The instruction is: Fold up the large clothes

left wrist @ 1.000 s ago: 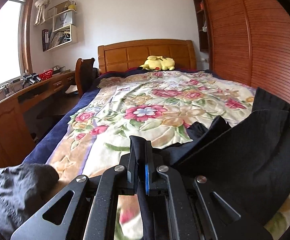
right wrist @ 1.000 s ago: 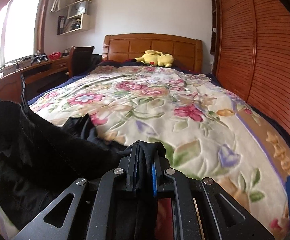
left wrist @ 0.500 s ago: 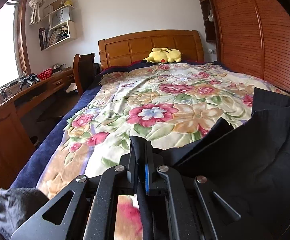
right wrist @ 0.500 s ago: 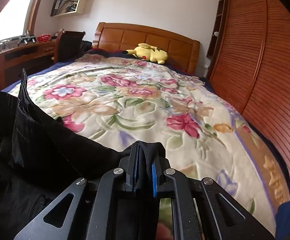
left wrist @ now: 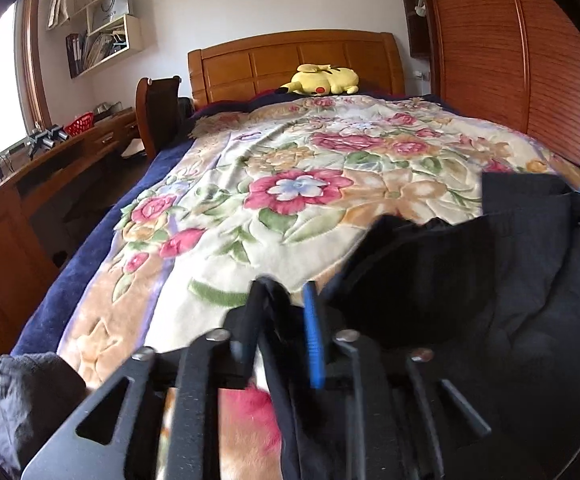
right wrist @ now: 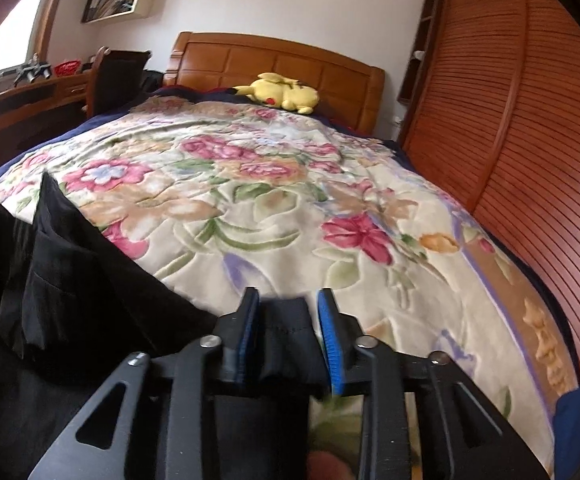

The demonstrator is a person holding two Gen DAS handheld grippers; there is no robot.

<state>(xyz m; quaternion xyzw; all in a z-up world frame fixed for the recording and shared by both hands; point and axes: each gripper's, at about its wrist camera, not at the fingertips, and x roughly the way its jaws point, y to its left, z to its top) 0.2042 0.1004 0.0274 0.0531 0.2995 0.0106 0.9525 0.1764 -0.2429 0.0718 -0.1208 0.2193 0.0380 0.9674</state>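
Both claws had just been opening: the left gripper (left wrist: 286, 308) and right gripper (right wrist: 290, 320) stood spread, the black fabric garment (left wrist: 490, 280) lying loose between their pads near the foot edge of the floral-quilted bed (right wrist: 290, 200), so this fold was probably laid.

The bed's blanket (left wrist: 298, 200) fills the middle of both views, with the headboard (left wrist: 294, 64) behind it at the top centre and a plush toy (left wrist: 322, 80) lying just before the headboard. In the left wrist view a desk (left wrist: 50, 160) and chair (left wrist: 158, 116) stand along the left edge, shelves (left wrist: 106, 36) hang at upper left, and a wardrobe (left wrist: 530, 60) rises at upper right. The garment (left wrist: 490, 280) lies on the blanket at lower right there, at lower left (right wrist: 50, 280) in the right wrist view. Another cloth heap (left wrist: 14, 400) sits in the lower left corner.
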